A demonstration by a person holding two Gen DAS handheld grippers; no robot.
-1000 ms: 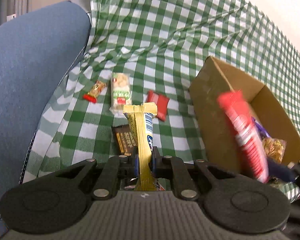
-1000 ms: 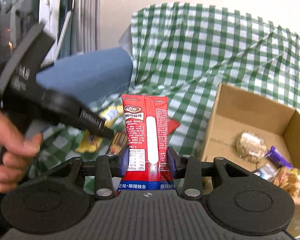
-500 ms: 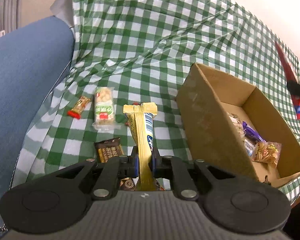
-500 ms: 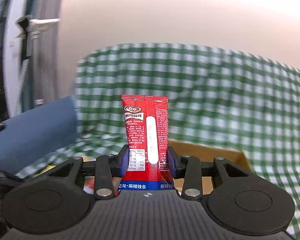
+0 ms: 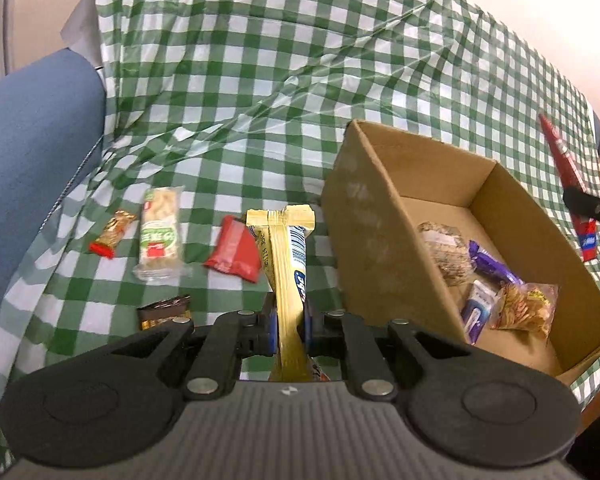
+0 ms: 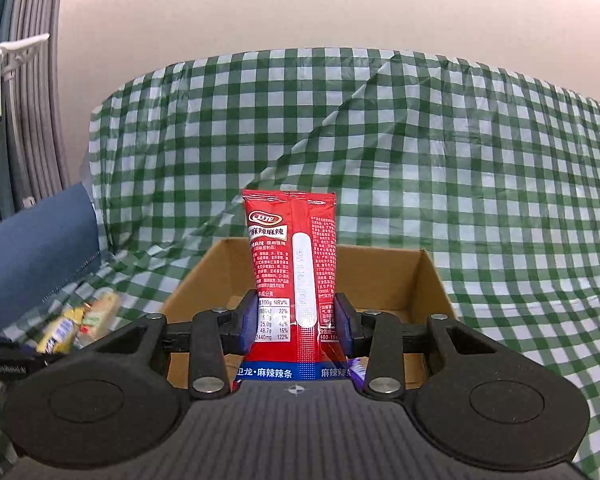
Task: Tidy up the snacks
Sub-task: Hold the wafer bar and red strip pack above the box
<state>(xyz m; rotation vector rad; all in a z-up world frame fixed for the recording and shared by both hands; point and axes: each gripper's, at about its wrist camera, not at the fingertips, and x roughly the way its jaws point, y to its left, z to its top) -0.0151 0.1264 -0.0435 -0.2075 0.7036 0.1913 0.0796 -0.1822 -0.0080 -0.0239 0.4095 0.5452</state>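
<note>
Left wrist view: cardboard box [image 5: 384,248] sits on the cloth [image 5: 284,92] at 3 o'clock. In it: granola pack [image 5: 446,254] farthest back, wrapped candy [image 5: 490,266] just right of it, small sachet [image 5: 478,312] nearest, nut bag [image 5: 526,308] to its right. Loose snacks at 9–10 o'clock: small candy [image 5: 112,234] leftmost, cracker pack [image 5: 160,234] beside it, flat pouch [image 5: 234,250] nearer centre, wafer bar [image 5: 164,312] in front. Blue cushion [image 5: 28,152] borders the cloth at 9.
</note>
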